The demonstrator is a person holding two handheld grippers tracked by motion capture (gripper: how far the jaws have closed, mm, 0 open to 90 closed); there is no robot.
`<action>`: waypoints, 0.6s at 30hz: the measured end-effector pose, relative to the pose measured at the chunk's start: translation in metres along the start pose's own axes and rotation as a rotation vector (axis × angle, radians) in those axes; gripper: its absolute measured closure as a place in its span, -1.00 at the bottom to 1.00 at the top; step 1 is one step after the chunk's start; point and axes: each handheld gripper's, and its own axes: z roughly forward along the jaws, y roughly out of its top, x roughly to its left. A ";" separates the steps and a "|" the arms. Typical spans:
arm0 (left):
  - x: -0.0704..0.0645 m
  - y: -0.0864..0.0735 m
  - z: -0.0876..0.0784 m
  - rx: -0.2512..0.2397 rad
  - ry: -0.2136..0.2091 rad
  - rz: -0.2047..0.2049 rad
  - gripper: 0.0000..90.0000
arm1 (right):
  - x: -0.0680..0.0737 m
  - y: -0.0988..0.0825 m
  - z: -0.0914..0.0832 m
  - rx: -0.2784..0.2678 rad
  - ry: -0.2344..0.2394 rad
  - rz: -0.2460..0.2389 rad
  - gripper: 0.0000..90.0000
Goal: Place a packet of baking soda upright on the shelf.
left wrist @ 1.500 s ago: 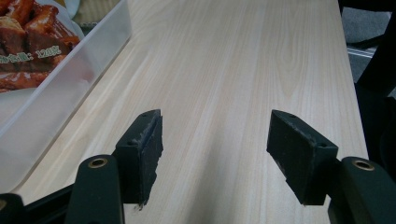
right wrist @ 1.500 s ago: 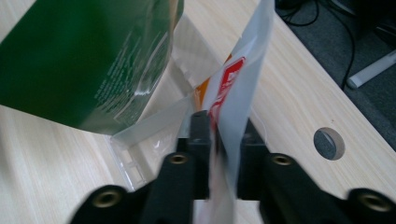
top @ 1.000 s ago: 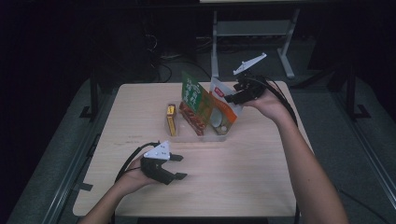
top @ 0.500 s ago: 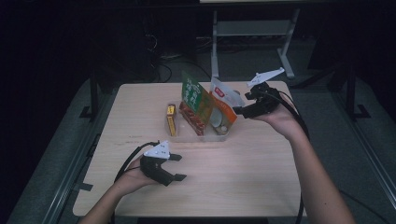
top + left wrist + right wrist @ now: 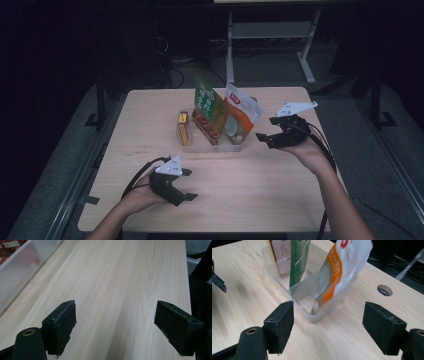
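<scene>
A clear plastic bin point(image 5: 212, 145) stands at the counter's point(image 5: 280, 195) centre, slightly toward twelve o'clock. Three packages stand upright in it: a yellow box point(image 5: 183, 129) in the nine o'clock compartment, a green packet point(image 5: 209, 107) in the middle, and a white and orange pouch point(image 5: 241, 112) at the three o'clock end. The right gripper view shows the pouch point(image 5: 342, 272) seated inside the bin point(image 5: 322, 312), leaning on a divider and touched by nothing.

Progress: judged from the layout, the loading of the bin looks complete or nearly so. The pouch appears to be the last item placed. No loose package lies on the counter. What remains is probably only withdrawal of the hands.

Right gripper point(image 5: 270, 137): held above the counter at three o'clock of the bin, just beside it and pointing toward it. Its fingers point(image 5: 279, 327) stand well apart, having just been opening, with nothing between them; the pouch lies beyond the tips, clear of them.

Left gripper point(image 5: 186, 192): low over the counter toward seven o'clock, well apart from the bin. Its fingers point(image 5: 61, 325) are spread wide, also having just been opening, with bare wood beneath and nothing held or touched.
</scene>
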 end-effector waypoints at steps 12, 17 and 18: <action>-0.003 -0.007 -0.002 0.008 0.007 0.012 -0.62 | 0.028 -0.047 0.002 -0.011 0.105 0.008 -0.47; -0.003 -0.010 -0.002 0.005 0.010 0.002 -0.62 | 0.043 -0.063 0.007 0.009 0.155 0.001 -0.48; -0.003 -0.011 -0.003 0.008 0.011 0.005 -0.62 | 0.045 -0.066 0.009 0.011 0.169 0.001 -0.51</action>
